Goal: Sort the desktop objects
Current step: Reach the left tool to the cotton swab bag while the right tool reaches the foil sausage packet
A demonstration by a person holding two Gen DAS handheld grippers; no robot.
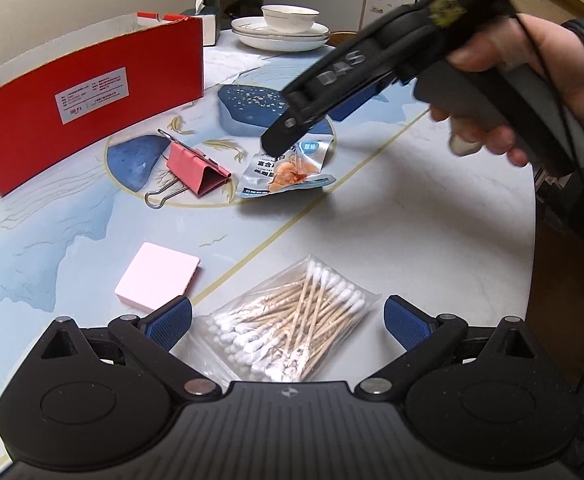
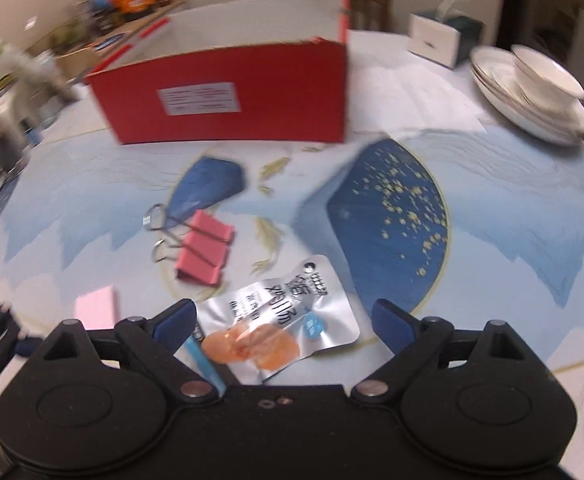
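Nearest in the left wrist view, the left gripper (image 1: 287, 320) hangs low over the table (image 1: 432, 220) with its jaws spread wide, and a clear bag of cotton swabs (image 1: 292, 320) lies flat between the two blue pads without touching either. Just beyond the left pad sits a pink sticky-note pad (image 1: 157, 276), flat on the printed tabletop. Farther out, near the middle of the table, a silver snack packet (image 1: 287, 172) with an orange food picture lies beside a pink binder clip (image 1: 195, 168), the two close together but apart. The right gripper (image 1: 275, 136), held in a person's hand (image 1: 532, 80), comes in from the right with its tip over the upper edge of the packet; in its own blurred wrist view the right gripper (image 2: 283, 320) has its jaws spread, the snack packet (image 2: 275, 320) lying between them on the table, seemingly clear of both pads. Behind these stands an open red cardboard box (image 1: 91, 100) with a white label. At the far edge rest stacked white plates (image 1: 279, 34) with a white bowl (image 1: 289, 16) on top.
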